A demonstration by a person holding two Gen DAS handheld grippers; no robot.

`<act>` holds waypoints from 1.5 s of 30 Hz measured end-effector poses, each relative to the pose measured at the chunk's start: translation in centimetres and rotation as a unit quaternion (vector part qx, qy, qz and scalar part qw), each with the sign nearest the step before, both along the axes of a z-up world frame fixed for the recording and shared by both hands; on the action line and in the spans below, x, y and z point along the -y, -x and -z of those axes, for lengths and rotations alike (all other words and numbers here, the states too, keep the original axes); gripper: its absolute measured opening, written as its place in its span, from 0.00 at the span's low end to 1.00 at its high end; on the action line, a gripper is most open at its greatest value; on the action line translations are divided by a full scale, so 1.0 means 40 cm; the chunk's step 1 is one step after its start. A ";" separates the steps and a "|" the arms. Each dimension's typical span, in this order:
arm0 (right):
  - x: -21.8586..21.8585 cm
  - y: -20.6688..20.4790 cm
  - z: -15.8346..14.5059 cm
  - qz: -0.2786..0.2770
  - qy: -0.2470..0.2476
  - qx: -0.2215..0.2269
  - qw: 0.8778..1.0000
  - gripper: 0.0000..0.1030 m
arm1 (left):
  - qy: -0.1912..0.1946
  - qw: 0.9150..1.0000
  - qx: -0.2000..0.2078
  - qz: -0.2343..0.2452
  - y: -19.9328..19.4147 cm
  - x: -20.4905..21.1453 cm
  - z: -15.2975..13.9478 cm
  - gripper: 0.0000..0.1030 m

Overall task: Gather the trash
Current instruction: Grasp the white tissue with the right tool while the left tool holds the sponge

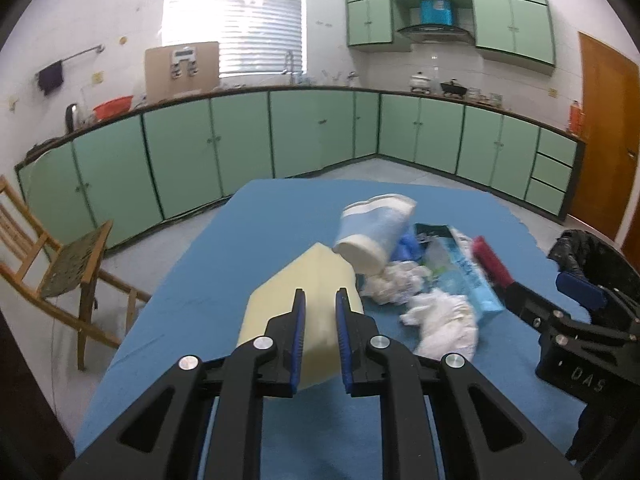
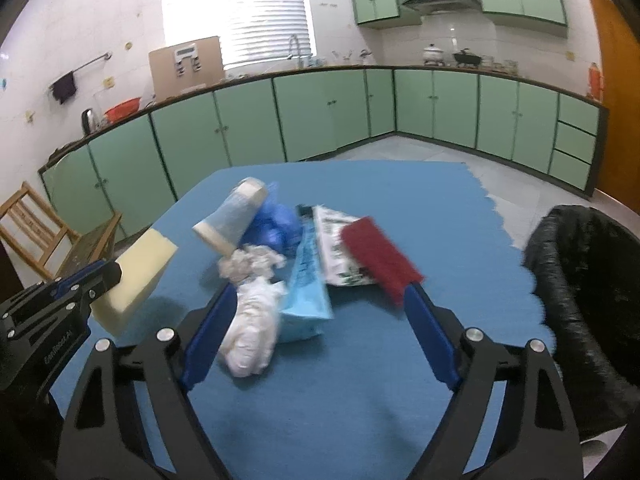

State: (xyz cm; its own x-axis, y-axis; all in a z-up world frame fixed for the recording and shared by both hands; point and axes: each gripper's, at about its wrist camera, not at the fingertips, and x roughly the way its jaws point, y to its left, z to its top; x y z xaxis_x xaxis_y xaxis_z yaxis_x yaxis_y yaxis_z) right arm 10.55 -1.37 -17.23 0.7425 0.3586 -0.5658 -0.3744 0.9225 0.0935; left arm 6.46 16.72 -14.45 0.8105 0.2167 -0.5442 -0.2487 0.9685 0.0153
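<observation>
My left gripper pinches a pale yellow rectangular foam sponge between its blue pads; in the right wrist view the sponge is lifted clear of the blue cloth-covered table and casts a shadow on it. My right gripper has its fingers spread wide and holds nothing. Its left finger lies just beside a crumpled white plastic bag; its right finger reaches up to a dark red flat rectangular pad, though contact cannot be confirmed.

Between the spread fingers lies a light blue flattened plastic package. Beyond it:

- a white printed wrapper, partly under the red pad;
- a wad of crumpled white tissue;
- a tipped blue-and-white paper cup, leaning on a scrunched dark blue plastic bag.

The whole trash pile sits at the centre of the table. A bin lined with a black plastic bag stands at the table's right edge. A wooden chair stands off the left side, and pale green cabinets line the far walls.
</observation>
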 end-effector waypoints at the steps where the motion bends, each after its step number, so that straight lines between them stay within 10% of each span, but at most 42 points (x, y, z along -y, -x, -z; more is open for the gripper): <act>1: -0.015 0.001 0.003 -0.006 0.004 0.001 1.000 0.76 | 0.001 1.000 -0.001 -0.005 0.002 -0.011 0.002 0.14; 22: -0.129 -0.013 0.044 -0.054 0.050 -0.027 0.997 0.31 | 0.009 1.000 -0.016 -0.016 0.010 -0.076 0.038 0.14; 38: -0.140 -0.014 0.075 -0.059 0.047 -0.064 0.995 0.39 | 0.008 1.000 -0.021 -0.016 0.018 -0.073 0.040 0.13; 45: -0.136 -0.011 0.056 -0.088 0.045 -0.056 0.994 0.12 | 0.009 1.000 -0.022 -0.015 0.015 -0.067 0.038 0.13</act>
State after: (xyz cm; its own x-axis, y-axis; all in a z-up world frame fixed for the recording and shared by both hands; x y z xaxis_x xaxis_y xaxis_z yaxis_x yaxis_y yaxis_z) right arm 10.98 4.06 -19.49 0.6035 0.4206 -0.6774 -0.5221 0.8505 0.0630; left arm 5.84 19.41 -15.97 0.7792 0.2307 -0.5828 -0.2770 0.9608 0.0100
